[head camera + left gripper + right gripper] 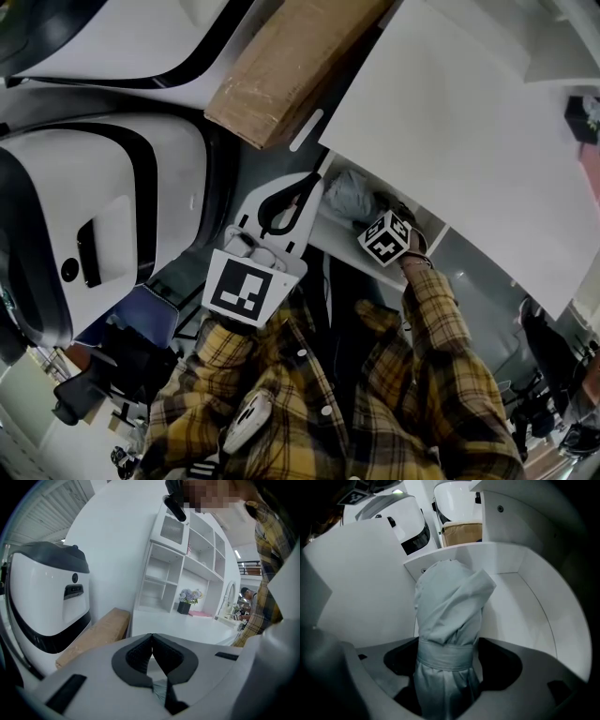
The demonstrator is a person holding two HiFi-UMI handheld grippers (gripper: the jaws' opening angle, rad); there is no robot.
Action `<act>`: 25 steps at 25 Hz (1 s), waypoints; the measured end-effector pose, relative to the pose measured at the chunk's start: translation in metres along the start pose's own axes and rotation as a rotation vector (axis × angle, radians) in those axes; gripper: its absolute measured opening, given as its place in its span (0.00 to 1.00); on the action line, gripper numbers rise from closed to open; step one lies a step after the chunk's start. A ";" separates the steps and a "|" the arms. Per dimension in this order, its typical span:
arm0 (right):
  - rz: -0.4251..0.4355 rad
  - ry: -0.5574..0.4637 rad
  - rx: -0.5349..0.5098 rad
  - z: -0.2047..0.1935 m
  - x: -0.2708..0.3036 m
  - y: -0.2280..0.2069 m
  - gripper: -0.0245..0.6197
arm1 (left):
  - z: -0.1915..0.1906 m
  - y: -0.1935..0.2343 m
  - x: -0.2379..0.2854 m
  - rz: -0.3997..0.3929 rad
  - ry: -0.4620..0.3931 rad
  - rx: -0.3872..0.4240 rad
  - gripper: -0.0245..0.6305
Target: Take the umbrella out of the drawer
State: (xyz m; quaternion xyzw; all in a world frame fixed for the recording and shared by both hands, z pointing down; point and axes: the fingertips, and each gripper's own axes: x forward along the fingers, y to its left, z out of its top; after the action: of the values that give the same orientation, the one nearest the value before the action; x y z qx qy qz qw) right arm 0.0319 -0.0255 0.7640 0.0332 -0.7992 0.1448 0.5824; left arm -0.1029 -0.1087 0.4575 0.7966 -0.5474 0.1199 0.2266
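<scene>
— Where's the umbrella (450,616)?
— Folded, soft grey cloth cinched by a flat strap (446,656), inside the smooth white drawer (529,606) on the right. My right gripper (447,665) clamps it at the strap.
— And the other?
— My left gripper (151,654) is pressed together on nothing, its ribbed black pads (136,657) touching.

umbrella (447,620) pale grey-blue; drawer (534,606) white; shirt (394,403) yellow-black plaid; box (281,66) brown; machine (103,216) white with black bands; flowers (189,594) lilac.
</scene>
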 end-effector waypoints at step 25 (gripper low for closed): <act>0.004 0.038 0.049 0.004 -0.010 -0.006 0.52 | 0.017 -0.001 -0.006 0.013 -0.028 0.014 0.07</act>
State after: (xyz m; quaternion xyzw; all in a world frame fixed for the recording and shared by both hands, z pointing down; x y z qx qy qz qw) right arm 0.0329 -0.0337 0.7553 0.0429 -0.7843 0.1661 0.5963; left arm -0.1053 -0.1120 0.4404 0.7963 -0.5548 0.1138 0.2127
